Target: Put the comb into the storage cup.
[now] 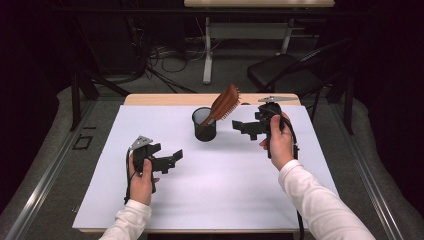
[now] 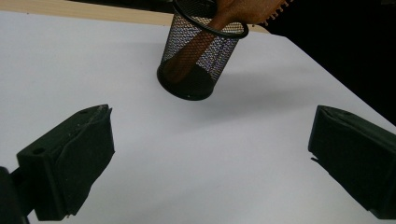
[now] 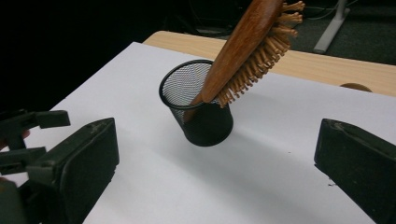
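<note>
Now your wooden hairbrush [image 1: 224, 104] stands handle-down in the mesh cup [image 1: 204, 125], both hand-held grippers, left [image 1: 172, 159] and right [image 1: 241, 126], gaping empty, so simply back the right away.

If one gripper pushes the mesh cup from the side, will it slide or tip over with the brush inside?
It would probably tip rather than slide. The brush leans well past the rim, with its wide head high above the cup, so the load looks top-heavy. The cup is thin wire mesh, likely light. The white sheet looks smooth, so a low push might slide it.
</note>
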A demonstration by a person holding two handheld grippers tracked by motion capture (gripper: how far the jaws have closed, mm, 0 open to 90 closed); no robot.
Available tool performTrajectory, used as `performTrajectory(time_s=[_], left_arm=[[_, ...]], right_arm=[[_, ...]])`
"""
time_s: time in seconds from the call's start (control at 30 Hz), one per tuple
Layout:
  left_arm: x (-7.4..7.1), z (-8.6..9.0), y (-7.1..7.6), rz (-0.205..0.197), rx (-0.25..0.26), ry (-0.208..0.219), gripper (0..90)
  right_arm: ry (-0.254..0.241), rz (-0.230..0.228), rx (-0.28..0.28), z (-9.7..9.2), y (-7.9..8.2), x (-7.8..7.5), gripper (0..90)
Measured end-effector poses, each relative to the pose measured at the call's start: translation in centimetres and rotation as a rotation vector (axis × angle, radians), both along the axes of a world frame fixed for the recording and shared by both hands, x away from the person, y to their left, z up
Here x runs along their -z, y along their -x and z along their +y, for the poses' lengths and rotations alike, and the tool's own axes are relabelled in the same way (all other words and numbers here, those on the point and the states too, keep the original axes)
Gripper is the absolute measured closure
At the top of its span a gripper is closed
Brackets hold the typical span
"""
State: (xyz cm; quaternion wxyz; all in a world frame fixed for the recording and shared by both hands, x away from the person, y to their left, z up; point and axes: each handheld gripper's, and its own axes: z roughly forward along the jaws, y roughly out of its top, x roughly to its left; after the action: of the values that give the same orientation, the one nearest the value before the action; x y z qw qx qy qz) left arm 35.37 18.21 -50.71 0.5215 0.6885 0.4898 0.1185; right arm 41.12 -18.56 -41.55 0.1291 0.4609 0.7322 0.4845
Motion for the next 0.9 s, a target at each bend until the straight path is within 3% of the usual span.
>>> performTrajectory(time_s=[0.3,0.53,0.9], left_arm=[[-0.2,0.7,0.0,0.003,-0.007,0.002,0.4],[-0.2,0.9,0.1,0.003,-0.013,0.001,0.3],[-0.2,1.3,0.1,0.008,-0.026,0.003,0.3]], right_arm=[[-0.011,-0.016,-0.045,-0.7,2.0,0.3,0.0],[-0.030,-0.042,-0.065,-2.5,4.1,0.4,0.0],[-0.043,-0.027,-0.062,-5.0,6.7,1.8,0.0]])
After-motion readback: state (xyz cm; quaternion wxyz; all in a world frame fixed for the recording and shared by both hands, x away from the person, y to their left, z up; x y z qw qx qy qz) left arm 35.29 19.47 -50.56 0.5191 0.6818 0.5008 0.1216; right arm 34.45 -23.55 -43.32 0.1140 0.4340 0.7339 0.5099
